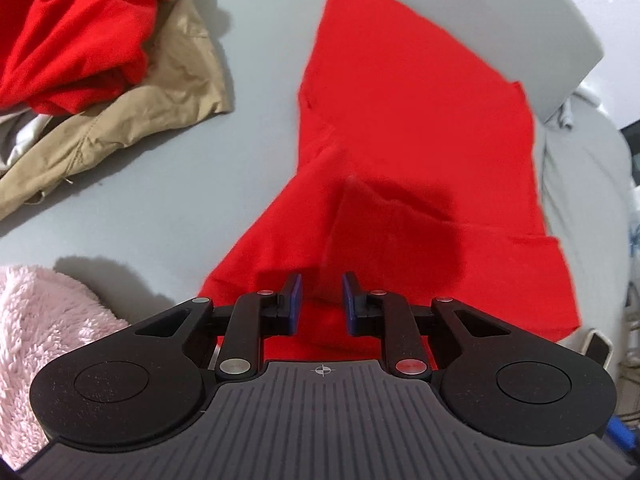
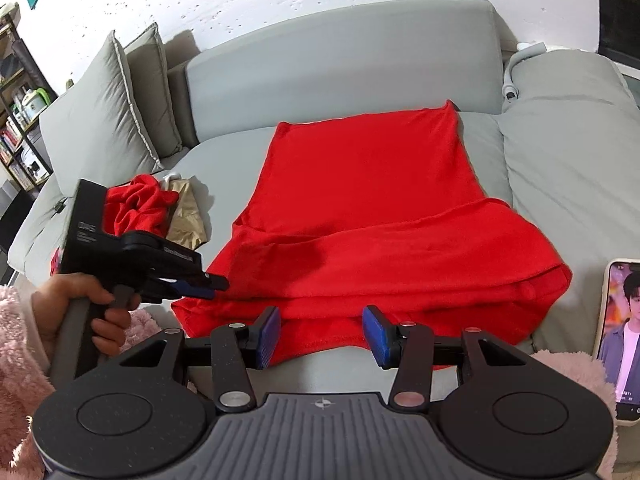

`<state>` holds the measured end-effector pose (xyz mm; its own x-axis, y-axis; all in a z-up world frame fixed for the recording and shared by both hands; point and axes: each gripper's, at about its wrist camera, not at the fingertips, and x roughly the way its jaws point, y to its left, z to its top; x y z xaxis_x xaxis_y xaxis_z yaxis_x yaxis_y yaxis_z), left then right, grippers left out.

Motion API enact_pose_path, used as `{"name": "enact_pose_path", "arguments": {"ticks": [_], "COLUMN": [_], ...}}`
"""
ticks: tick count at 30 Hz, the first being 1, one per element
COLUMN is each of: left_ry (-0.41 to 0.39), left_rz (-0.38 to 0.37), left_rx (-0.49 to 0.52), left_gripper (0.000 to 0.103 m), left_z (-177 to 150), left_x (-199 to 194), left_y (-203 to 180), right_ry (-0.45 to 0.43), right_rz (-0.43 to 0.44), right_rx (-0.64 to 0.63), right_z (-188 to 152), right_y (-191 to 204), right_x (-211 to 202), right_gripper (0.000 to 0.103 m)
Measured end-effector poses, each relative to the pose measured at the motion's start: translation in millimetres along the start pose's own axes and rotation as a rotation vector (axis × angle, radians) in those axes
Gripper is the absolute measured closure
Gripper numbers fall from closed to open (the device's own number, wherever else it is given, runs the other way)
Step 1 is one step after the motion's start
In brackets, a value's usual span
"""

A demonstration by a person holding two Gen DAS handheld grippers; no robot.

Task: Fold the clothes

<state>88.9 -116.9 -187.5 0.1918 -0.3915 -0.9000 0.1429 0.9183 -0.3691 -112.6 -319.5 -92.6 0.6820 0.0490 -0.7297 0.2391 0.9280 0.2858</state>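
The red garment [image 2: 372, 216] lies spread flat on the grey sofa seat [image 2: 224, 160], its lower part folded over into a thicker band that runs across just ahead of both pairs of fingers.

The left gripper [image 1: 321, 300] points steeply down over the near left part of the garment. Its fingers [image 1: 295, 300] stand narrow, with a small gap between the blue pads. Red cloth shows in that gap, but from the left wrist view I cannot tell whether the pads press on a fold or only hover above it. In the right wrist view the same gripper sits to the left of the right fingers, its tip at the garment's left edge, held by a hand [image 2: 76, 312] in a fluffy pink sleeve [image 2: 16, 360].

The right gripper [image 2: 322, 332] has its fingers [image 2: 268, 336] moderately wide apart. The garment's near hem lies between and just beyond them, and the pads do not press on it; bare grey seat shows under the gap.

Beyond the left fingers and to their left lies a heap of clothes: a crumpled red piece [image 1: 76, 36] on top of a tan piece [image 1: 152, 104]. To the right of the right fingers a phone [image 2: 622, 340] with a lit screen lies beside the garment. Grey cushions [image 2: 108, 112] lean at the sofa's far left.
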Motion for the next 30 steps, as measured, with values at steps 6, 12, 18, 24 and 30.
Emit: {"name": "enact_pose_path", "arguments": {"ticks": [6,12,18,24,30], "left_ry": [0.007,-0.020,-0.180,-0.291,-0.231], "left_rz": [0.005,0.014,0.039,0.067,0.137], "left_rx": [0.017,0.056,0.216,0.299,0.257], "left_gripper": [0.076,0.097,0.098,0.098,0.098], "left_z": [1,2,-9,-20,-17], "left_x": [15,12,-32,-83,-74], "left_y": [-2,-6,-31,-39,-18], "right_ry": [-0.003,-0.002,-0.007,-0.011,-0.002], "right_rz": [-0.010,-0.023,-0.019,-0.017,-0.008], "right_rx": [0.007,0.024,0.009,0.003,0.004], "right_z": [-1,-5,-2,1,1], "right_y": [-5,-8,-6,-6,-4], "right_x": [-4,-6,-7,-8,-6], "right_gripper": [0.056,0.056,0.056,0.056,0.056]}}
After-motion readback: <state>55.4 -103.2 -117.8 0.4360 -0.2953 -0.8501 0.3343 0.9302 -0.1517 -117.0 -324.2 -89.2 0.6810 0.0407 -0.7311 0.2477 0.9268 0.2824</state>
